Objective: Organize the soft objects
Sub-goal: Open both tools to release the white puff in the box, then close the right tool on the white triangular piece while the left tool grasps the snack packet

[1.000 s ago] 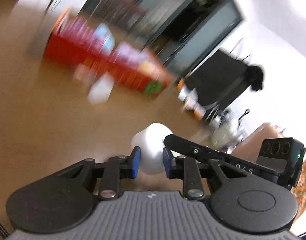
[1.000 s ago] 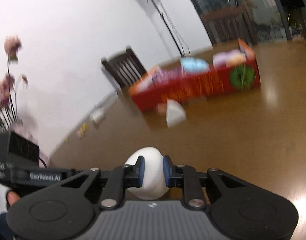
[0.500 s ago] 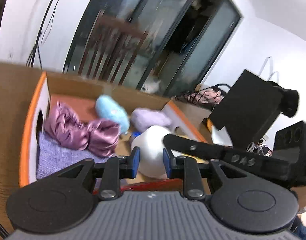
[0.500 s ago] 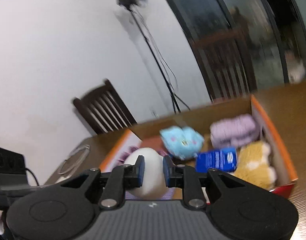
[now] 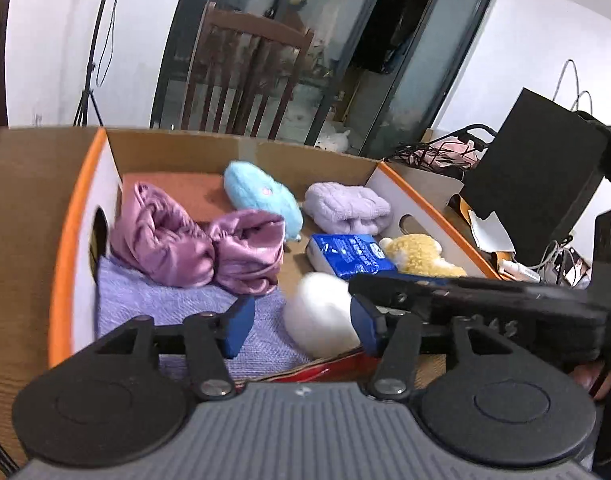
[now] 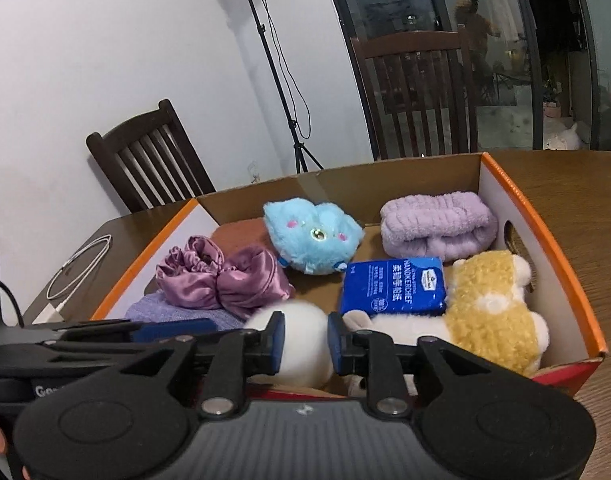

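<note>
Right wrist view: blue "HANDKERCHIEF" tissue pack (image 6: 393, 286) inside box (image 6: 545, 248).

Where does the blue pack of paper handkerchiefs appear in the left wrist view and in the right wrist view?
Left wrist view: the blue pack of paper handkerchiefs lies right of centre, on the floor of the orange-edged cardboard box.
Right wrist view: the pack lies just right of centre, above the gripper fingers.
Shared landmark: the fluffy yellow and white plush toy lies immediately right of the pack in both.
</note>
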{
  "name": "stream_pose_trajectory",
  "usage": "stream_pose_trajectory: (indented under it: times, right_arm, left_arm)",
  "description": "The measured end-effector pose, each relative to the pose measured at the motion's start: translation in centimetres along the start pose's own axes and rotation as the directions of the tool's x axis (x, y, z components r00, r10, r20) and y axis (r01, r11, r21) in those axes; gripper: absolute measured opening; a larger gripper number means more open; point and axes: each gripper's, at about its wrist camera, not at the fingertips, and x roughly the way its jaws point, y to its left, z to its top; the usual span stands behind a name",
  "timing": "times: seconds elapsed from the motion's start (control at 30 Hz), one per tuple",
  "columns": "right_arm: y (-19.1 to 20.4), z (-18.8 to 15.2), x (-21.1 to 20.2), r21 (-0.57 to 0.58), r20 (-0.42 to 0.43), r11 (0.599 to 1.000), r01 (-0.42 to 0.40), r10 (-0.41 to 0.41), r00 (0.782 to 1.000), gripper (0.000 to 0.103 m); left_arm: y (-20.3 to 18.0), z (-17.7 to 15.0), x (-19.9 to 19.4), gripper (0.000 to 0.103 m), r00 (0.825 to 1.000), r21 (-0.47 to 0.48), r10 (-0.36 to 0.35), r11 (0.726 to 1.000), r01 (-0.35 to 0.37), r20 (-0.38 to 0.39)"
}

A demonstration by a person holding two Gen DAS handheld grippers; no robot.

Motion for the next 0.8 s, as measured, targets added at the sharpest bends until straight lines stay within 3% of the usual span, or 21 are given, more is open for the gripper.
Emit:
stream_pose_trajectory:
  times: [0.13,0.23,0.3,0.43,0.47,0.5,0.6,0.8]
  right_arm:
    - [0.7,1.1,-2.8,-0.017,0.069,0.999,-0.029,0.03,0.997,0.033]
    - [1.7,2.0,-7.0,-0.047,0.169,0.998,-0.048,0.055,0.984,0.038]
    - [1.9,1.6,-10.2,-0.059,0.247,0.997,-0.05,0.064,0.967,0.053]
    - [1.9,-0.1,-15.1,-0.079,0.319,0.997,-0.025,0.049,0.947,0.061]
    - [2.2,-0.8,-16.3,-0.102,0.336,0.995,0.001,0.033,0.941,0.068]
    - [2.4,-1.3,-17.2,-0.118,0.352,0.993,0.024,0.019,0.936,0.077]
    - [3.2,-3.5,-20.0,-0.164,0.395,0.984,0.074,-0.004,0.919,0.084]
    - [4.4,-9.5,-23.1,-0.25,0.367,0.966,0.071,0.027,0.93,0.092]
  left_arm:
    - [-1.3,1.2,-3.7,0.054,0.995,0.041,0.04,0.998,-0.044,0.097]
    - [-2.5,1.2,-8.3,0.063,0.974,0.047,0.08,0.995,-0.092,0.211]
    - [-3.3,0.2,-11.6,0.071,0.964,0.066,0.07,0.994,-0.09,0.258]
    - [-4.9,-2.5,-16.3,0.084,0.942,0.076,0.152,0.98,-0.183,0.3]
    - [-5.4,-3.4,-17.1,0.086,0.935,0.08,0.179,0.974,-0.212,0.307]
    - [-6.0,-4.5,-18.0,0.091,0.924,0.083,0.207,0.966,-0.245,0.321]
    - [-7.3,-7.8,-20.1,0.1,0.891,0.078,0.269,0.945,-0.317,0.365]
    - [-8.2,-14.3,-22.6,0.103,0.869,0.007,0.336,0.932,-0.363,0.363]
